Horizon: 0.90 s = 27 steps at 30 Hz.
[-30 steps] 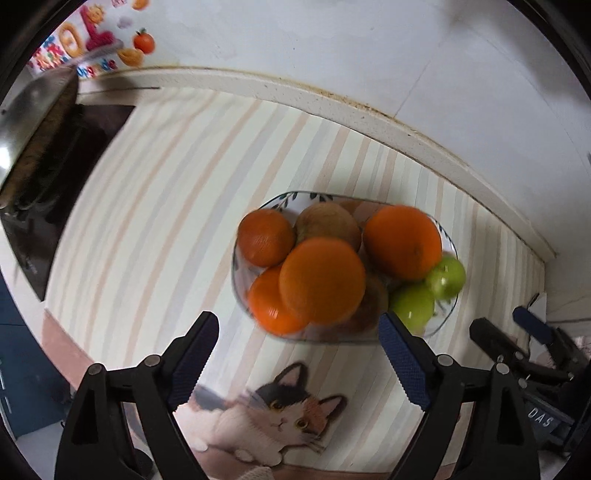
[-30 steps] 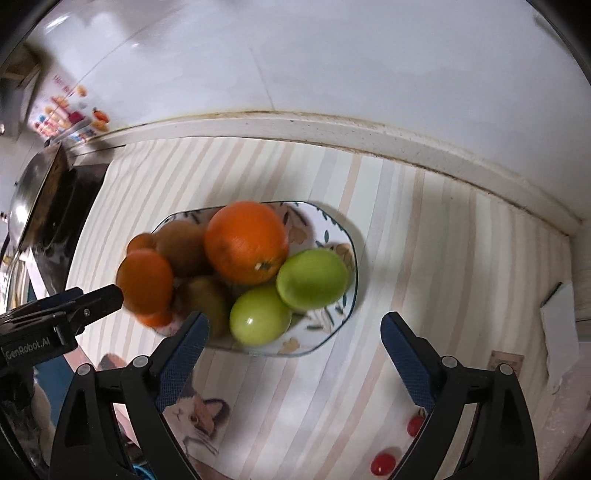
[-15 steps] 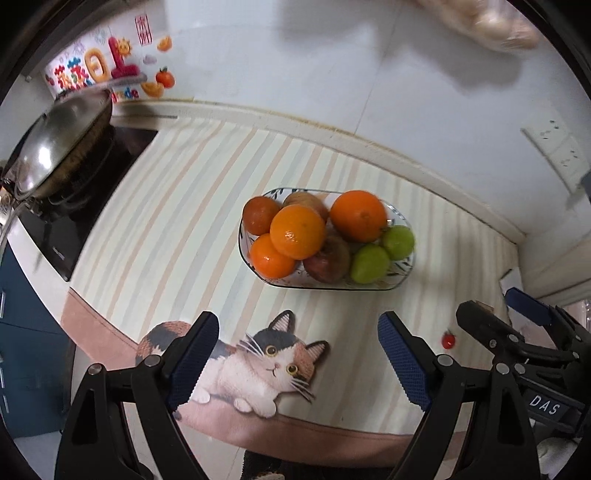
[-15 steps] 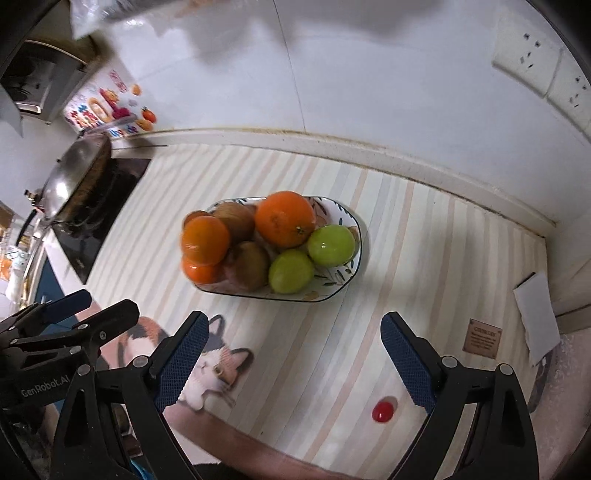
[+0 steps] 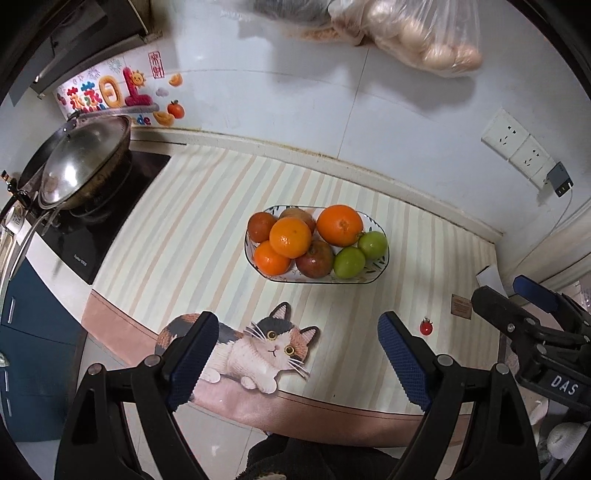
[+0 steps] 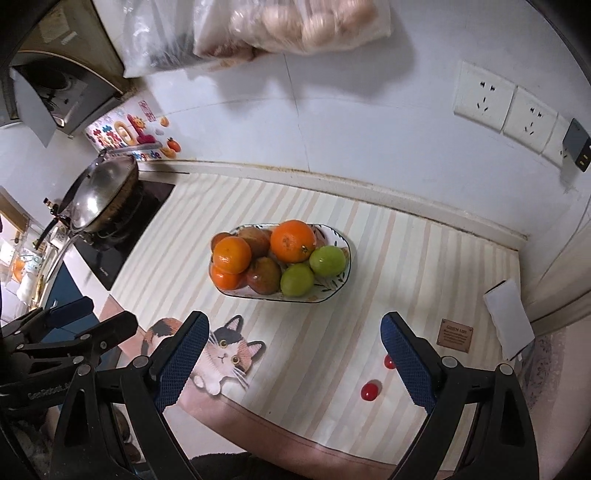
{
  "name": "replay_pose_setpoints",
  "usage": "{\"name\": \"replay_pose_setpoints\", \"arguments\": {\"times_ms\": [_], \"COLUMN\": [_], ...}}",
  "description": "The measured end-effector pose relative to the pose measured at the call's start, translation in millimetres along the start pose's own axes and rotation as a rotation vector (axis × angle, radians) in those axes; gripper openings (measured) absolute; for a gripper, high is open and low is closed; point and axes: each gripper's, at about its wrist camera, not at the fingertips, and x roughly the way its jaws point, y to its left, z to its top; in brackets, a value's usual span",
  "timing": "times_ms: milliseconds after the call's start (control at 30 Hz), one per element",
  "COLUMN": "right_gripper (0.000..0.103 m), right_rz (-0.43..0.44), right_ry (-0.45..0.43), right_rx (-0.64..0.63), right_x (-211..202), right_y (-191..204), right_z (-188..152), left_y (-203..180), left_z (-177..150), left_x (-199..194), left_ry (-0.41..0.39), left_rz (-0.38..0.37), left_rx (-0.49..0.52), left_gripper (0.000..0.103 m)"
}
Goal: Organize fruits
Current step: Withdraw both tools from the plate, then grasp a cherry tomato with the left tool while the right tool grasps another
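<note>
A patterned oval bowl (image 5: 382,260) (image 6: 345,271) sits mid-counter on a striped mat. It holds several oranges (image 5: 340,225) (image 6: 293,240), two green fruits (image 5: 349,262) (image 6: 327,260) and brownish-red fruits (image 5: 314,258) (image 6: 264,275). Small red cherry tomatoes lie loose on the mat (image 5: 426,327) (image 6: 369,390). My left gripper (image 5: 297,354) is open and empty, held back over the mat's front edge. My right gripper (image 6: 295,360) is open and empty, likewise back from the bowl. Each gripper shows at the edge of the other's view.
A lidded wok (image 5: 77,166) (image 6: 98,192) sits on a black cooktop at the left. Wall sockets (image 5: 517,147) (image 6: 504,101) and hanging plastic bags (image 5: 417,33) are on the back wall. A white card (image 6: 508,323) and a brown label (image 6: 455,332) lie at the right.
Both grippers have pulled back and up from the bowl, which now looks smaller and farther. Both stayed open and empty. The fruits stayed in the bowl.
</note>
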Motion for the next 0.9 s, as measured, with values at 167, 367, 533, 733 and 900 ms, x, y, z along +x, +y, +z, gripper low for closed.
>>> {"name": "replay_pose_setpoints", "arguments": {"times_ms": [167, 367, 533, 733, 900], "right_gripper": [0.096, 0.096, 0.096, 0.094, 0.057], "right_rz": [0.008, 0.033, 0.058, 0.0, -0.011], "right_ry": [-0.042, -0.053, -0.053, 0.024, 0.145], "right_rx": [-0.009, 0.005, 0.073, 0.2, 0.334], "right_x": [-22.4, -28.7, -19.8, 22.7, 80.0], "right_y": [6.3, 6.4, -12.0, -72.8, -135.9], "right_z": [-3.8, -6.3, -12.1, -38.7, -73.4], "left_y": [-4.8, -8.3, -17.8, -49.4, -90.5], "left_z": [-4.4, -9.7, -10.3, -16.9, -27.9], "left_x": [-13.5, -16.8, -4.1, 45.0, 105.1], "left_ry": [-0.035, -0.037, -0.02, 0.036, 0.151], "left_rz": [0.014, 0.008, 0.002, 0.024, -0.009], "left_rx": [0.011, 0.019, 0.031, 0.1, 0.175], "left_gripper": [0.088, 0.088, 0.088, 0.088, 0.088]}}
